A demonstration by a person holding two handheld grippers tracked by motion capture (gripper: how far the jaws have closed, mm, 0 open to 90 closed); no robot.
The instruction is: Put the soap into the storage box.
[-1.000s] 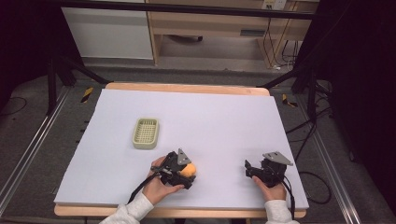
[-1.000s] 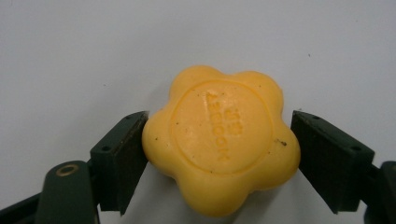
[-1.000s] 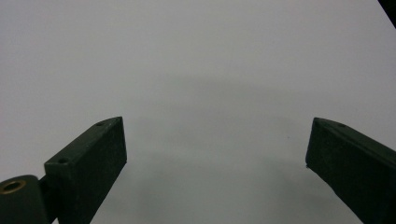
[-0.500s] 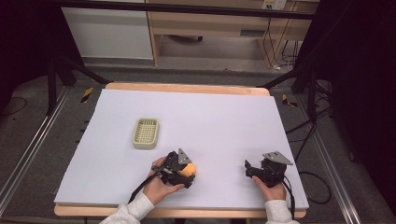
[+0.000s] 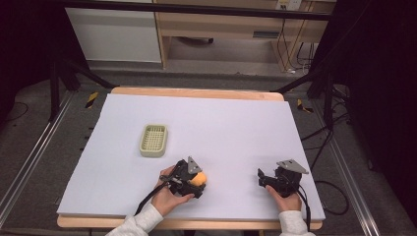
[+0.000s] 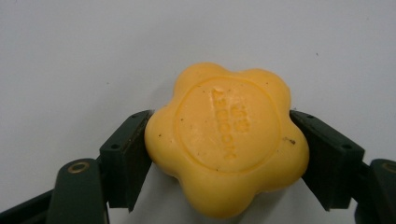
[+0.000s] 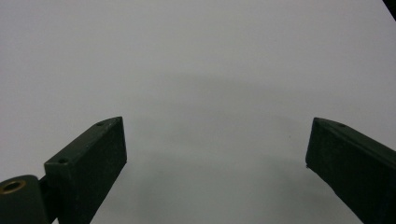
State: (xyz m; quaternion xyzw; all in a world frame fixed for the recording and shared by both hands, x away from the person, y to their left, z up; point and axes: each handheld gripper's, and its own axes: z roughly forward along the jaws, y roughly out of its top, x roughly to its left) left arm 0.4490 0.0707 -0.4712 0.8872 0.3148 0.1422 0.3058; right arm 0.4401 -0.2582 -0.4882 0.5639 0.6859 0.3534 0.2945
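Fig.: Yellow flower-shaped soap (image 6: pixel 227 140) sits between the jaws of my left gripper (image 5: pixel 196 179), on the white table sheet (image 5: pixel 231 128), near the table's front edge, a bit left of centre. In the left gripper view both pads touch the soap's sides: L jaws have just been closing, now clamped on it at abt half width. Embossed face of the soap looks toward the camera. My right gripper (image 5: pixel 268 178) rests on the sheet well apart to the R, jaws spread wide, nothing betw. them. Green slotted soap dish (image 5: pixel 153 140) lies up-left of the soap, near but apart. Sheet beyond the soap and to the R is bare; front edge close behind my hands.
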